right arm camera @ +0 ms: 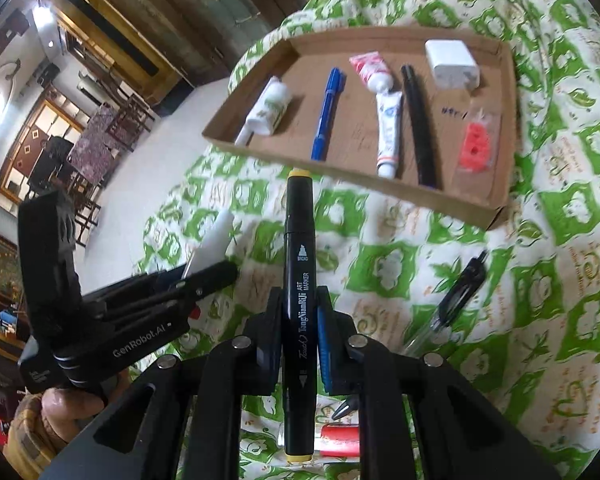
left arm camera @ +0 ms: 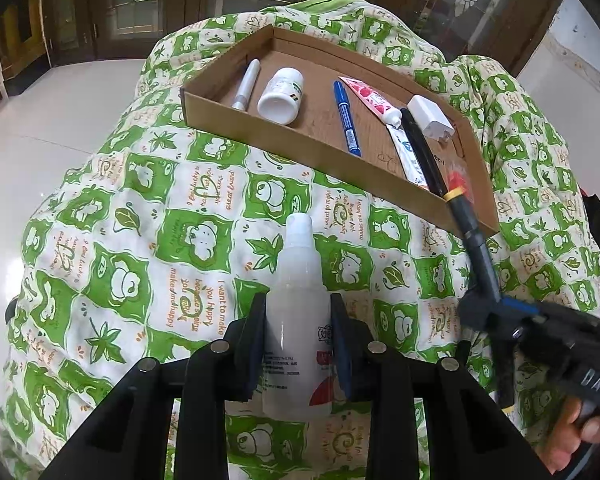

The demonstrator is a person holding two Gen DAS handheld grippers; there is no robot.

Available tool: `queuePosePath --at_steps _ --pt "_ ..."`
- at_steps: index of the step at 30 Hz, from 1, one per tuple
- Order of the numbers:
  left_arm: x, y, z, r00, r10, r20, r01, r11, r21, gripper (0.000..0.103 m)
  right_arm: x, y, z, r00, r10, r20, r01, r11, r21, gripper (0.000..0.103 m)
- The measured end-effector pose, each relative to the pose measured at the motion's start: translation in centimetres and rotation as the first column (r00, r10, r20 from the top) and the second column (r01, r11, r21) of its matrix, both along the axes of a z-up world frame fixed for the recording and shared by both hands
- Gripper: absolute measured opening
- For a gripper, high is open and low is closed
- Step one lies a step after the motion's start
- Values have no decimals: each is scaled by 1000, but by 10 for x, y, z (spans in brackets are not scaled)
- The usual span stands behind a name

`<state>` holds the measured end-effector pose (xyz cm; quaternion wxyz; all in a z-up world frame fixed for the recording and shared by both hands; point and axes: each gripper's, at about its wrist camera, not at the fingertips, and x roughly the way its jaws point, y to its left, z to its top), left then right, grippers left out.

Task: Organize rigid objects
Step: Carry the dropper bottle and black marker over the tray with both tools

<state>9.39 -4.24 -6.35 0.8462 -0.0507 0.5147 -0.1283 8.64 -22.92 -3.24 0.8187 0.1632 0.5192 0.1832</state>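
My left gripper (left arm camera: 298, 300) is shut on a clear plastic bottle (left arm camera: 296, 248) with a white cap, held above the green patterned cloth. My right gripper (right arm camera: 300, 294) is shut on a black art marker (right arm camera: 298, 220) with yellow ends, its tip reaching toward the near rim of a shallow cardboard tray (right arm camera: 340, 168). In the left wrist view the right gripper (left arm camera: 490, 304) and marker (left arm camera: 470, 224) sit at the right, the marker's tip over the tray's (left arm camera: 260, 136) near right corner. The left gripper (right arm camera: 208, 272) shows at left in the right wrist view.
The tray holds a white pill bottle (left arm camera: 280, 96), a silver pen (left arm camera: 246, 84), a blue marker (left arm camera: 346, 118), two tubes, a black pen (left arm camera: 420, 148), a white charger (left arm camera: 430, 116) and a red piece (right arm camera: 476, 146). A clear pen (right arm camera: 448, 308) and a red item (right arm camera: 340, 436) lie on the cloth.
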Motion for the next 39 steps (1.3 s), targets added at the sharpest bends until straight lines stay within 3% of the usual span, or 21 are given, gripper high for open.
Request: queuePosePath --at_steps 8,21,30,39 --pt "-1 1 7 999 38 16 -39 997 67 31 3 -32 32 990 -84 110 84 996 4 15" --pt "3 -20 22 997 0 71 -14 979 203 31 16 -75 41 976 -181 117 175 983 64 15" --pt "13 -33 37 995 -38 96 16 975 223 31 28 -88 46 972 -196 131 188 980 69 15" --pt "38 -38 56 994 -38 105 19 983 180 31 48 -131 37 954 -286 94 279 957 80 15"
